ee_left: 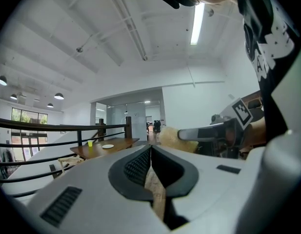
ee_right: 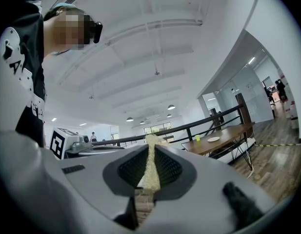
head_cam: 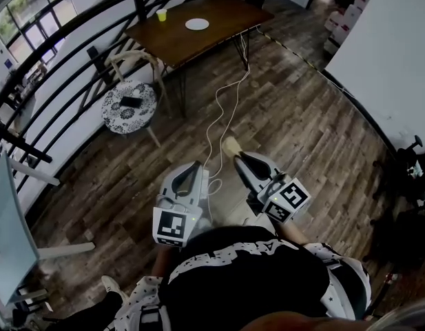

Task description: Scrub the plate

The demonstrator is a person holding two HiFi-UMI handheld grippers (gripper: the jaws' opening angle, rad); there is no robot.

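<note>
A white plate point(head_cam: 197, 24) lies on a brown wooden table point(head_cam: 219, 12) far ahead, with a yellow cup point(head_cam: 161, 14) beside it. I hold both grippers close to my body, well short of that table. My right gripper point(head_cam: 236, 156) is shut on a yellowish sponge point(head_cam: 231, 145) that sticks out past its tips. The sponge point(ee_right: 151, 165) fills the gap between the jaws in the right gripper view, and the plate point(ee_right: 213, 139) shows small at the right. My left gripper point(head_cam: 195, 165) is shut with nothing in it. Plate point(ee_left: 108, 146) and sponge point(ee_left: 177, 139) both show in the left gripper view.
A white cable point(head_cam: 226, 116) runs over the wooden floor from the table toward me. A round patterned stool point(head_cam: 122, 116) with a black phone point(head_cam: 131, 102) and a pale chair point(head_cam: 140, 64) stand left of the table. A black railing point(head_cam: 67, 40) runs along the left, a white wall point(head_cam: 391, 54) on the right.
</note>
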